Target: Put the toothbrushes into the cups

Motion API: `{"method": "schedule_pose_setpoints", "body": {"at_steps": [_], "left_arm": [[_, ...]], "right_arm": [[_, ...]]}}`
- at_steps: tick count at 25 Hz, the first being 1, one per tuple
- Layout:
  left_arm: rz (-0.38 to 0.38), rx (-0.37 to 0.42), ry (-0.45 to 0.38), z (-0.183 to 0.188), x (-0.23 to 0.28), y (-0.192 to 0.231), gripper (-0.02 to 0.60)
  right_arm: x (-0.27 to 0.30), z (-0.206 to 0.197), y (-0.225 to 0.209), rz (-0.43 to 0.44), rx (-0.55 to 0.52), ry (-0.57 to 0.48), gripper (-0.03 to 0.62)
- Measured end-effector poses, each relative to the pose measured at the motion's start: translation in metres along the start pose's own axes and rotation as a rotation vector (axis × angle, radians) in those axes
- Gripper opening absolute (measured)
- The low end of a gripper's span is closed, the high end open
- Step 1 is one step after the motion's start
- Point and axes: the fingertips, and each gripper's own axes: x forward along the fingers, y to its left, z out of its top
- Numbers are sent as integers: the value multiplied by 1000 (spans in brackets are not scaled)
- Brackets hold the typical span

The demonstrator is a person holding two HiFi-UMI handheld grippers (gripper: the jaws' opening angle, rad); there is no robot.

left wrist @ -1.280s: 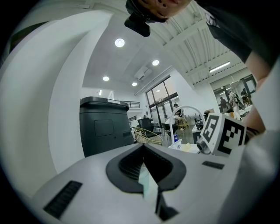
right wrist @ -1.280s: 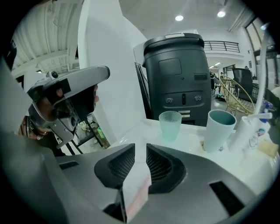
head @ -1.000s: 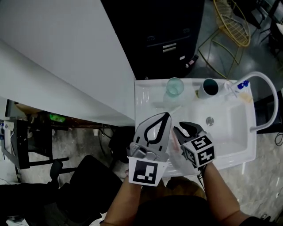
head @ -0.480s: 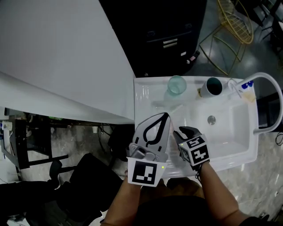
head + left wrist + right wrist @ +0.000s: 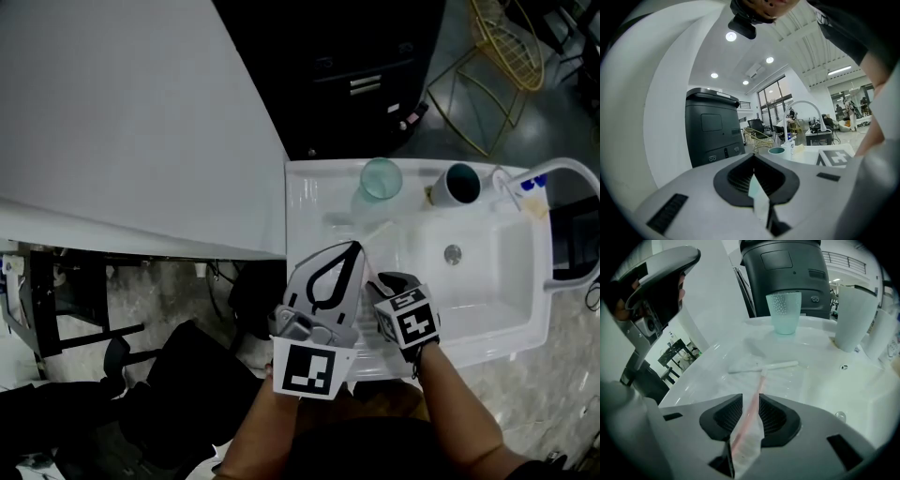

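Right gripper view: pink toothbrush [image 5: 751, 411] lengthwise between jaws, tip toward cup [image 5: 783, 312]

Head view overhead, right gripper view low (close), sharing clear cup [image 5: 381, 178].

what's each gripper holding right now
Left gripper: shut on a thin pale sheet, seemingly wrapper.
Right gripper: shut on a wrapped pink toothbrush.

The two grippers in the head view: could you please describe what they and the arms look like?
The left claw is a light grey, teardrop-shaped shell around black ribbed pads, with a black-on-white square marker at its rear. The right claw looks black from above, grey in its own view, and carries a cube of similar markers. No sleeves cover the forearms.
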Motion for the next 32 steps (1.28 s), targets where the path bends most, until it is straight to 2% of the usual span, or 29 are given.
{"method": "schedule_pose_setpoints", "body": {"at_steps": [12, 15, 16, 20, 26, 29, 32], "left_arm": [[9, -27, 14, -12, -2, 7, 8], [10, -26, 12, -11, -1, 9, 8], [10, -27, 12, -11, -1, 9, 8], [7, -26, 7, -11, 0, 9, 8], [0, -24, 4, -9, 0, 8, 8], [-5, -21, 3, -9, 0, 7, 8], [-8, -14, -6, -5, 0, 5, 8]], "right_arm": [[20, -3, -2, -36, 23, 86, 110], [20, -3, -6, -50, 40, 81, 82], [19, -3, -8, -50, 51, 76, 65], [19, -2, -11, -21, 96, 56, 60], [11, 6, -9, -12, 78, 19, 60], [3, 13, -6, 7, 50, -34, 60], [-11, 28, -3, 27, 9, -133, 60]]}}
